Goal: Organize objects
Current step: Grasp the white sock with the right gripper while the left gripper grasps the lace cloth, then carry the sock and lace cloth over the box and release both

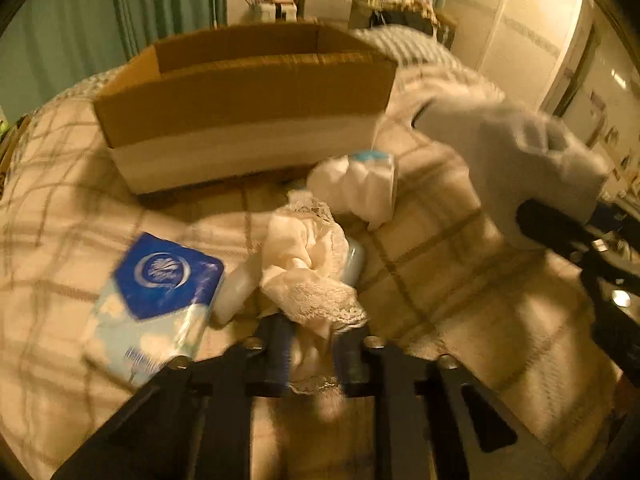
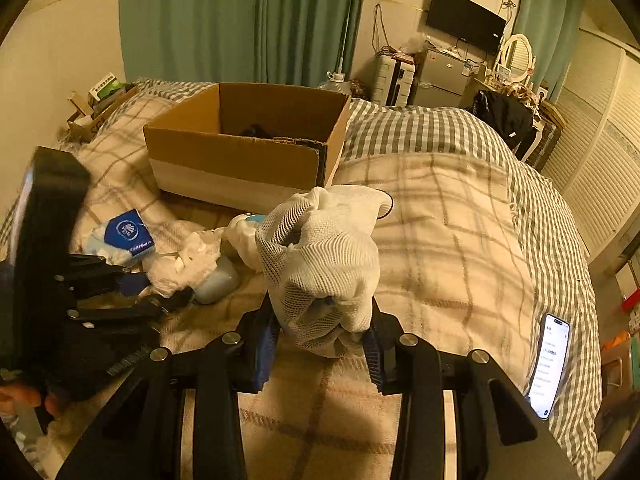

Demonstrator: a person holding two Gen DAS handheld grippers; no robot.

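Note:
My left gripper [image 1: 314,340] is shut on a cream lace cloth [image 1: 308,264] and holds it just above the bed; it also shows in the right wrist view [image 2: 160,296]. My right gripper [image 2: 322,332] is shut on a white mesh bag [image 2: 320,256], lifted above the bed; the bag shows in the left wrist view [image 1: 516,160]. An open cardboard box [image 1: 248,108] stands on the bed behind both [image 2: 248,148], with something dark inside. A blue tissue pack [image 1: 156,296], a pale blue bottle [image 1: 354,260] and a white bundle [image 1: 356,188] lie in front of the box.
A plaid blanket [image 2: 440,240] covers the bed, with a checked duvet [image 2: 420,128] behind. A lit phone [image 2: 550,364] lies at the bed's right edge. Green curtains [image 2: 240,20], a TV [image 2: 464,20] and cabinets stand at the back.

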